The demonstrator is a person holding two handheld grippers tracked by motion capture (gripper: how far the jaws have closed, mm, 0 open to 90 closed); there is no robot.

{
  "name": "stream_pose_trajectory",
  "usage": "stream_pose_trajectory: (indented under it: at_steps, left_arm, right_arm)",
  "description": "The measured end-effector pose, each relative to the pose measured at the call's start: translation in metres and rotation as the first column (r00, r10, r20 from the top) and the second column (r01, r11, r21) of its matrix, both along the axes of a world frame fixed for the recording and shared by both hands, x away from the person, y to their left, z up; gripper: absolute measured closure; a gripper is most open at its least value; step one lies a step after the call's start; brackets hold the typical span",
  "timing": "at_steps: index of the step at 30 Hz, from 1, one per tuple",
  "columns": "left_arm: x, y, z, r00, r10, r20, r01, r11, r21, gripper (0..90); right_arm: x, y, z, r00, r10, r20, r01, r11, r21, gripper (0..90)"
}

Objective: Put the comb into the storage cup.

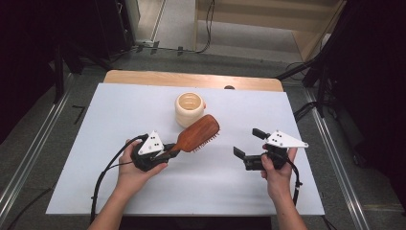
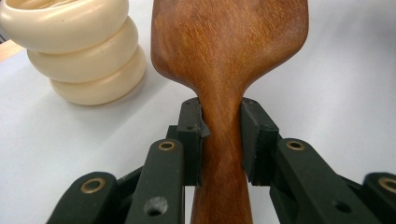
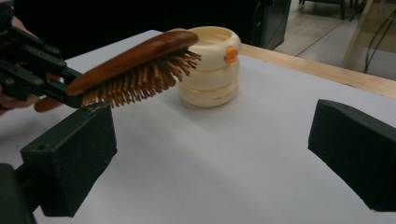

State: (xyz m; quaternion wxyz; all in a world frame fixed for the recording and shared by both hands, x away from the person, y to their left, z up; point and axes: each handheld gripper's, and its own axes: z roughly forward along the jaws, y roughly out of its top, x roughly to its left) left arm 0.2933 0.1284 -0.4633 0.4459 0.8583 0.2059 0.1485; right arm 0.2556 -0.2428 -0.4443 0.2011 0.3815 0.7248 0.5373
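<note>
High view: left gripper (image 1: 168,154) was clamped on the handle of a wooden hairbrush (image 1: 198,133), the brush head reaching forward and to the right of it, lifted off the white table (image 1: 119,115). A cream ringed holder (image 1: 189,109) stood just beyond the brush head. Right gripper (image 1: 249,143) sat well apart on the far side of the brush, jaws spread wide, holding nothing.

Left gripper view: the pads (image 2: 195,140) pinched the narrow neck of the hairbrush (image 2: 229,51) from both sides, flat wooden back facing the camera. The holder (image 2: 79,51) stood ahead and to the left of the jaws, close to the brush head; touching or apart could not be told from here.

Right gripper view: both jaws were far apart with bare table (image 3: 243,154) between them. Ahead, the hairbrush (image 3: 135,60) hung bristles-down, its tip in front of the holder's (image 3: 212,70) rim. The left gripper (image 3: 28,70) held it at the far left.

Judged step — carrying the brush towards the holder, not yet placed. The next move likely calls for tipping the brush upright and lowering it into the opening, or handing it across to the waiting right gripper.

Hard to make out: the holder's inside, its depth, and the small orange piece (image 3: 230,53) on its side — purpose unclear
</note>
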Motion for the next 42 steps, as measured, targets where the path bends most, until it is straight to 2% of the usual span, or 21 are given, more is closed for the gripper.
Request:
stream_pose_trajectory:
  at_steps: [1, 5, 10, 12, 15, 17, 19, 21, 22, 25, 31, 32, 37, 39, 40, 42]
  left_arm:
    - [0.0, 0.0, -0.001, 1.0, 0.007, 0.004, -0.007, 0.9999, -0.008, 72.4]
    - [-0.004, -0.002, -0.002, 0.9995, 0.027, 0.018, -0.027, 0.9991, -0.032, 72.3]
    - [-0.009, -0.004, -0.003, 0.998, 0.055, 0.029, -0.053, 0.996, -0.072, 72.4]
    - [-0.011, -0.006, -0.004, 0.9974, 0.063, 0.036, -0.06, 0.9946, -0.084, 72.4]
    - [-0.014, -0.008, -0.005, 0.9969, 0.071, 0.035, -0.067, 0.9926, -0.101, 72.4]
    - [-0.016, -0.011, -0.006, 0.9964, 0.075, 0.039, -0.071, 0.9914, -0.11, 72.4]
    - [-0.017, -0.013, -0.006, 0.996, 0.077, 0.045, -0.071, 0.9901, -0.121, 72.3]
    - [-0.019, -0.016, -0.007, 0.9959, 0.076, 0.049, -0.069, 0.9894, -0.128, 72.3]
    - [-0.02, -0.019, -0.008, 0.9964, 0.073, 0.044, -0.066, 0.9888, -0.134, 72.4]
    - [-0.024, -0.024, -0.011, 0.997, 0.06, 0.048, -0.053, 0.9882, -0.144, 72.3]
    - [-0.028, -0.031, -0.015, 0.9966, 0.068, 0.047, -0.06, 0.9865, -0.153, 72.3]
    - [-0.028, -0.032, -0.017, 0.9963, 0.069, 0.051, -0.061, 0.9861, -0.155, 72.3]
    - [-0.03, -0.035, -0.02, 0.9972, 0.067, 0.034, -0.06, 0.9835, -0.171, 72.3]
    - [-0.032, -0.038, -0.019, 0.9973, 0.058, 0.045, -0.049, 0.9843, -0.169, 72.3]
    - [-0.033, -0.04, -0.019, 0.9976, 0.052, 0.046, -0.043, 0.9841, -0.172, 72.3]
    - [-0.035, -0.043, -0.018, 0.9976, 0.045, 0.053, -0.035, 0.9833, -0.178, 72.3]
  right_arm:
    - [0.003, 0.008, 0.002, 0.9999, 0.009, -0.009, -0.009, 0.9999, 0.014, 0.0]
    - [0.006, 0.018, 0.005, 0.9997, 0.013, -0.019, -0.012, 0.9992, 0.039, 0.0]
    - [0.008, 0.032, 0.006, 0.9987, 0.031, -0.041, -0.027, 0.9948, 0.098, 0.0]
    - [0.007, 0.042, 0.006, 0.9974, 0.04, -0.059, -0.034, 0.9939, 0.105, 0.0]
    - [0.007, 0.045, 0.005, 0.9965, 0.047, -0.069, -0.039, 0.9919, 0.121, 0.0]
    - [0.008, 0.05, 0.003, 0.9941, 0.047, -0.098, -0.03, 0.9862, 0.163, 0.0]
    - [0.008, 0.051, 0.003, 0.9936, 0.045, -0.103, -0.027, 0.9852, 0.169, 0.0]
    - [0.008, 0.055, 0.002, 0.9919, 0.019, -0.126, 0.005, 0.9822, 0.188, 0.0]
    - [0.009, 0.059, 0.001, 0.9887, 0.027, -0.148, 0.006, 0.9761, 0.217, 0.0]
    - [0.008, 0.064, 0.0, 0.9872, 0.037, -0.155, -0.001, 0.9737, 0.228, 0.0]
    - [0.008, 0.07, -0.001, 0.9824, 0.03, -0.184, 0.017, 0.9674, 0.253, 0.0]
    - [0.008, 0.072, -0.003, 0.9811, 0.011, -0.193, 0.038, 0.9677, 0.249, 0.0]
    - [0.009, 0.073, -0.007, 0.977, 0.0, -0.213, 0.056, 0.9648, 0.257, 0.0]
    - [0.011, 0.074, -0.01, 0.9746, -0.01, -0.224, 0.069, 0.9644, 0.256, 1.4]
    - [0.011, 0.076, -0.012, 0.9689, -0.028, -0.246, 0.091, 0.9643, 0.249, 3.7]
    - [0.012, 0.076, -0.013, 0.9677, -0.035, -0.25, 0.099, 0.964, 0.247, 4.3]
